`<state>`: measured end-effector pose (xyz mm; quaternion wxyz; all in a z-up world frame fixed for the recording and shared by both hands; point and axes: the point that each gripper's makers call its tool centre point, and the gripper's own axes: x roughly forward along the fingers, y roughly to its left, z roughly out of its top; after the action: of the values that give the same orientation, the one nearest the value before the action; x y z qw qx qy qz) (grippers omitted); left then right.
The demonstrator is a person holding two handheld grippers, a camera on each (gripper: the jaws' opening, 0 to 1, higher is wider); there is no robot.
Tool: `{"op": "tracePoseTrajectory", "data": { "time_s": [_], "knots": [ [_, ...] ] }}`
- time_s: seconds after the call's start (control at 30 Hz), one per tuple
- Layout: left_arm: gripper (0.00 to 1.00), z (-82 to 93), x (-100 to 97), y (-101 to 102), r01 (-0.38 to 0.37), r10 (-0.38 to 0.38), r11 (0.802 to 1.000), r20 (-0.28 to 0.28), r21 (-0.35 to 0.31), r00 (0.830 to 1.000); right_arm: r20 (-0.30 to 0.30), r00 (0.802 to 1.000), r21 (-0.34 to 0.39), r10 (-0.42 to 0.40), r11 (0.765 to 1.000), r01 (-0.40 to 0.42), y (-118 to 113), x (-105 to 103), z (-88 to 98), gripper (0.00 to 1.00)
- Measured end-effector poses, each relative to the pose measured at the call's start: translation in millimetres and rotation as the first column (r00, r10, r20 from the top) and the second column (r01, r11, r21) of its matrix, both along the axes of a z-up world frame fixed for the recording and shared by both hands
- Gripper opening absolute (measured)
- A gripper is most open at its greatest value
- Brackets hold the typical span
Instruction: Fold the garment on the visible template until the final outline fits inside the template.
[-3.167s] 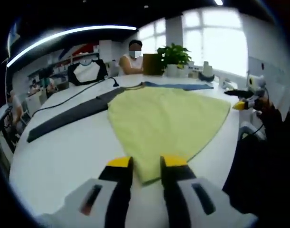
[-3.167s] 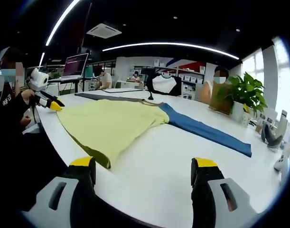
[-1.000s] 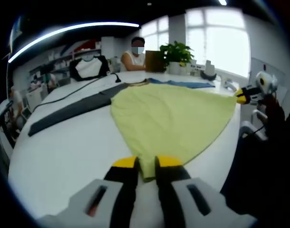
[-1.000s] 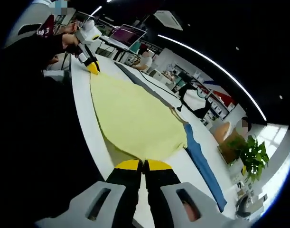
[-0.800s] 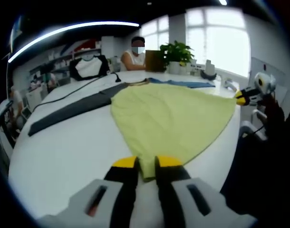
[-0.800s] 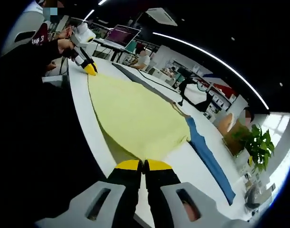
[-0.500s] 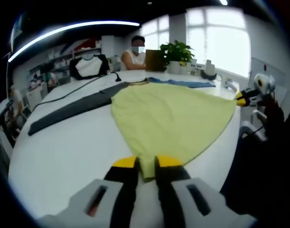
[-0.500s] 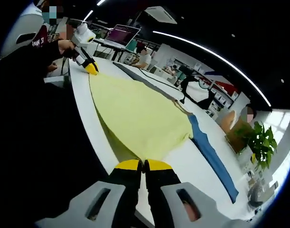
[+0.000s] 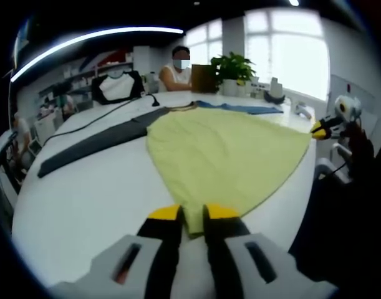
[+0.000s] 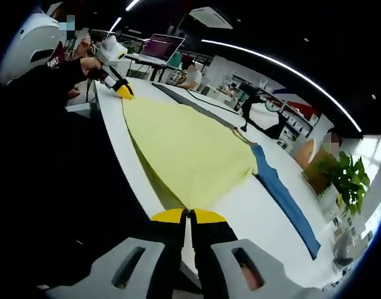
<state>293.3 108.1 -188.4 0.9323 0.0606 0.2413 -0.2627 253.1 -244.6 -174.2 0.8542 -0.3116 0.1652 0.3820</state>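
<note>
Garment (image 9: 224, 156), yellow-green, lies flat on the white table (image 9: 84, 199), spread wide along the near edge and narrowing toward the far neckline; long axis runs near to far. A dark strip (image 9: 90, 146) and a blue strip (image 10: 284, 196) flank its far end. My left gripper (image 9: 191, 215) pinches one near hem corner, jaws together on cloth. My right gripper (image 10: 188, 217) clamps the other corner. Step in hand, I judge: the first fold. Next: lift both corners evenly and carry them toward the neckline.
</note>
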Motion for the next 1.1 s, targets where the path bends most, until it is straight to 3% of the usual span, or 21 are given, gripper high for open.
{"op": "tracePoseTrajectory", "data": {
  "time_s": [0.23,0.5,0.83,1.1],
  "knots": [
    [0.15,-0.2,-0.2,0.6,-0.002,0.002,1.000,0.000,-0.001,1.000,-0.010,0.998,0.019,-0.064,0.998,0.064,-18.3,2.9,3.4,0.00],
    [0.15,-0.5,-1.2,1.2,-0.002,0.002,1.000,-0.001,0.001,1.000,-0.005,0.997,0.031,-0.083,0.996,0.083,-21.0,3.7,5.7,0.00],
    [0.15,-0.5,-3.6,2.9,-0.005,0.005,1.000,-0.007,0.012,1.000,-0.027,0.994,0.098,-0.104,0.989,0.107,-7.0,11.9,3.9,0.00],
    [0.14,-0.8,-5.9,3.0,0.001,-0.001,1.000,0.001,0.017,1.000,-0.059,0.994,0.175,-0.096,0.979,0.105,17.1,18.9,-0.8,0.03]
  ]
}}
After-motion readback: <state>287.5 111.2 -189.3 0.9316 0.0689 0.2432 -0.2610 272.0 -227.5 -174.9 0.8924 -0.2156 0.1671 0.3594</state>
